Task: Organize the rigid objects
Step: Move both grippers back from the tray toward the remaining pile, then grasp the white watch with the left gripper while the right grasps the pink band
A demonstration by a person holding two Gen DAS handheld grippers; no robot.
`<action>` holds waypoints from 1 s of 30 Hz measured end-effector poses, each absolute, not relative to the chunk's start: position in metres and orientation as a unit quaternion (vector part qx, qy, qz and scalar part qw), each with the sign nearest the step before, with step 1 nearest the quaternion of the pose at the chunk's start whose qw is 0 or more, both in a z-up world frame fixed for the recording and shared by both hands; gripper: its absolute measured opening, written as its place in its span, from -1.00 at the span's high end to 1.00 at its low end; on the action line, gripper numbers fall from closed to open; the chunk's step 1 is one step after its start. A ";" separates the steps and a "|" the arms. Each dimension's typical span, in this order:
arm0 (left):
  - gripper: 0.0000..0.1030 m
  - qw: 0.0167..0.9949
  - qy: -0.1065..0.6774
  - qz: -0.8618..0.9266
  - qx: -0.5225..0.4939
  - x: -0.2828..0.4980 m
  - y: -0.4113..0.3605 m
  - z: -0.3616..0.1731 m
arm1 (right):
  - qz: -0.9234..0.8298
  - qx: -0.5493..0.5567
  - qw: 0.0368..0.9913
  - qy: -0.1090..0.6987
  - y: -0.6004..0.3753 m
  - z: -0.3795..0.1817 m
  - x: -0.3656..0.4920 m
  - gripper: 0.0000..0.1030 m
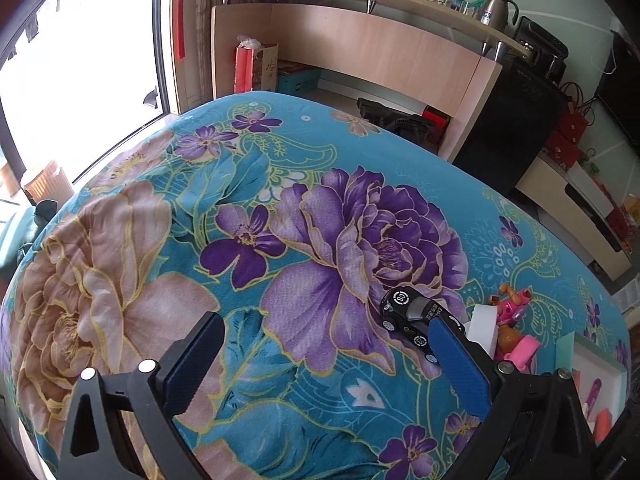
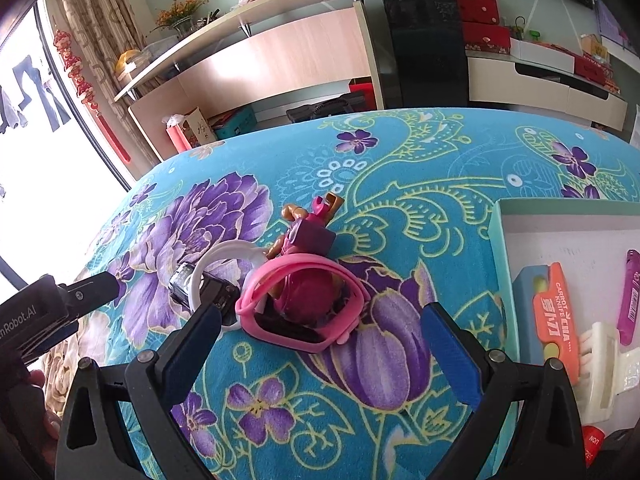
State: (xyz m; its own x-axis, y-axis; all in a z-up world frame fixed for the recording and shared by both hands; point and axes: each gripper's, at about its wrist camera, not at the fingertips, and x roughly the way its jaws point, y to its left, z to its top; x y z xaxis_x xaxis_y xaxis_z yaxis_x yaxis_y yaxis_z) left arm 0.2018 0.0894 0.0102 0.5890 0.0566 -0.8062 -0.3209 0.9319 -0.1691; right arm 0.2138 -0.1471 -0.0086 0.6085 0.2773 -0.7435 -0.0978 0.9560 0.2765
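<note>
Floral blanket (image 1: 280, 208); glossy black toy car (image 1: 408, 312).

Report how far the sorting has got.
Done: the orange carrot knife, purple stick and white clip lie in the box. In hand: nothing; both claws are open. Left: toy car, pink band, white band, toy figure.

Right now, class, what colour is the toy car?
Black, with white round markings; the toy car shows best in the left wrist view.
</note>
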 end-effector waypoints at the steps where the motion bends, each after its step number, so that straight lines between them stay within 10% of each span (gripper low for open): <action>1: -1.00 0.880 0.439 0.100 -0.154 0.203 0.087 0.010 | 0.108 0.106 0.891 0.428 -0.147 -0.008 0.215 -0.94; 30: -0.99 0.883 0.442 0.057 -0.149 0.212 0.062 0.006 | 0.133 0.104 0.900 0.401 -0.150 -0.003 0.214 -0.50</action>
